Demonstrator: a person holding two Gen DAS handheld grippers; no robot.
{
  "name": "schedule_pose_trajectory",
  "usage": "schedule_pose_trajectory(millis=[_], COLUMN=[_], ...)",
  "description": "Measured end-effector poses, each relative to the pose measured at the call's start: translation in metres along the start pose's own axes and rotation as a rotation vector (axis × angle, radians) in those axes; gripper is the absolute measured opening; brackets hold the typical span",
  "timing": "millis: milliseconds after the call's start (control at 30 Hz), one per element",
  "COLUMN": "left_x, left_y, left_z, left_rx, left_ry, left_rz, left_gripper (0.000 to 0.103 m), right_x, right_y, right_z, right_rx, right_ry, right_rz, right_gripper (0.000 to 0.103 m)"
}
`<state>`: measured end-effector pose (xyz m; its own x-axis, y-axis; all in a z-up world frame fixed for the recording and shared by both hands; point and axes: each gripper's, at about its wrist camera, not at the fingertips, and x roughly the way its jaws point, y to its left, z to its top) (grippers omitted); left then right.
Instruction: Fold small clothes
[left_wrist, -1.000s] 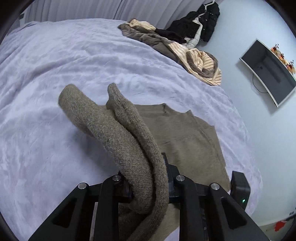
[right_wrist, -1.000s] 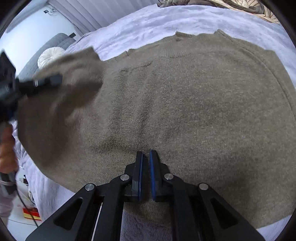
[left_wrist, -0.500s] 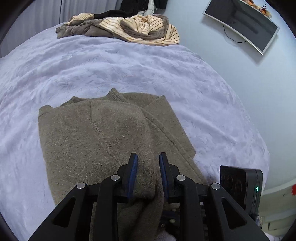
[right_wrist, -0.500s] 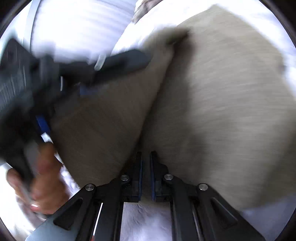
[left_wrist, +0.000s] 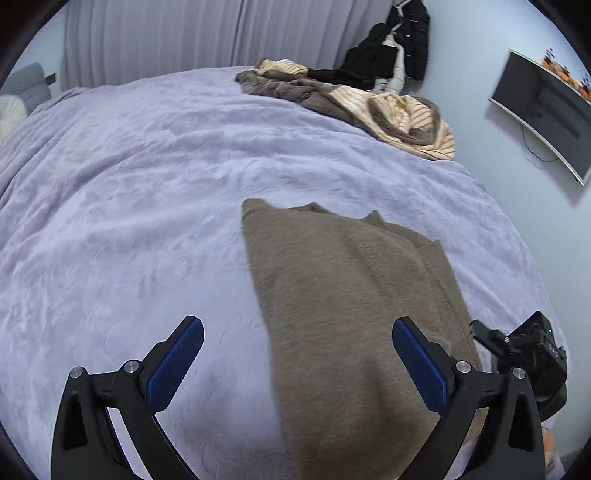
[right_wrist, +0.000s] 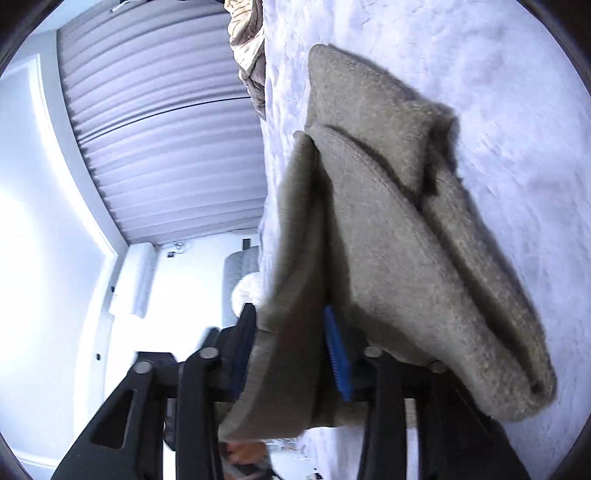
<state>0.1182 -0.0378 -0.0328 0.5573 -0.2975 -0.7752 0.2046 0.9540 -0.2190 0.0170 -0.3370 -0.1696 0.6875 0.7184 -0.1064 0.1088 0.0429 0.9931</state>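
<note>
A brown knit sweater (left_wrist: 340, 295) lies folded lengthwise on the lilac bedspread (left_wrist: 147, 184). My left gripper (left_wrist: 299, 354) hovers over its near end with the jaws opening wide. The blue pads (left_wrist: 177, 362) stand clear of the cloth and nothing is held. In the right wrist view the picture is rolled on its side. The sweater's (right_wrist: 406, 229) hem edge hangs between the jaws of my right gripper (right_wrist: 291, 343), which are opening. A gap shows beside the blue pad (right_wrist: 338, 358). The right tool's black body (left_wrist: 524, 354) sits at the sweater's right edge.
A pile of striped and brown clothes (left_wrist: 369, 103) and a black jacket (left_wrist: 391, 44) lie at the bed's far right corner. A dark screen (left_wrist: 546, 110) hangs on the right wall. Curtains line the back. A grey chair with a white cushion (left_wrist: 22, 96) stands left.
The left gripper let go of the sweater's folded side, opened wide and drew back. The right gripper rolled onto its side and its jaws parted, with the hem still between them.
</note>
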Motion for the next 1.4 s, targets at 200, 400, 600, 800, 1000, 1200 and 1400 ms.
schedule_pose_trajectory(millis=[200, 400, 600, 800, 1000, 1200, 1400], left_x=[0.014, 0.022, 0.022, 0.043, 0.063, 0.051, 0.056], left_y=[0.040, 0.060, 0.034, -0.016, -0.009, 0.003, 0.004], left_z=[-0.019, -0.021, -0.012, -0.006, -0.020, -0.014, -0.011], left_rx=[-0.103, -0.155, -0.085, 0.064, -0.013, 0.006, -0.048], left_ry=[0.033, 0.043, 0.019, 0.045, 0.110, 0.103, 0.112], left_rz=[0.054, 0.081, 0.062, 0.031, 0.001, 0.050, 0.062], left_gripper=[0.102, 0.102, 0.102, 0.102, 0.102, 0.102, 0.102], right_x=[0.019, 0.065, 0.076, 0.019, -0.028, -0.020, 0.010], right_y=[0.032, 0.056, 0.129, 0.125, 0.040, 0.052, 0.060], right_z=[0.021, 0.048, 0.051, 0.077, 0.093, 0.094, 0.100], right_rx=[-0.125, -0.284, -0.612, -0.613, -0.363, -0.394, -0.412], right_ry=[0.072, 0.139, 0.126, 0.008, -0.038, -0.022, 0.047], right_rz=[-0.226, -0.351, -0.369, -0.450, -0.466, -0.481, -0.497], right_gripper=[0.053, 0.054, 0.016, 0.016, 0.016, 0.028, 0.013])
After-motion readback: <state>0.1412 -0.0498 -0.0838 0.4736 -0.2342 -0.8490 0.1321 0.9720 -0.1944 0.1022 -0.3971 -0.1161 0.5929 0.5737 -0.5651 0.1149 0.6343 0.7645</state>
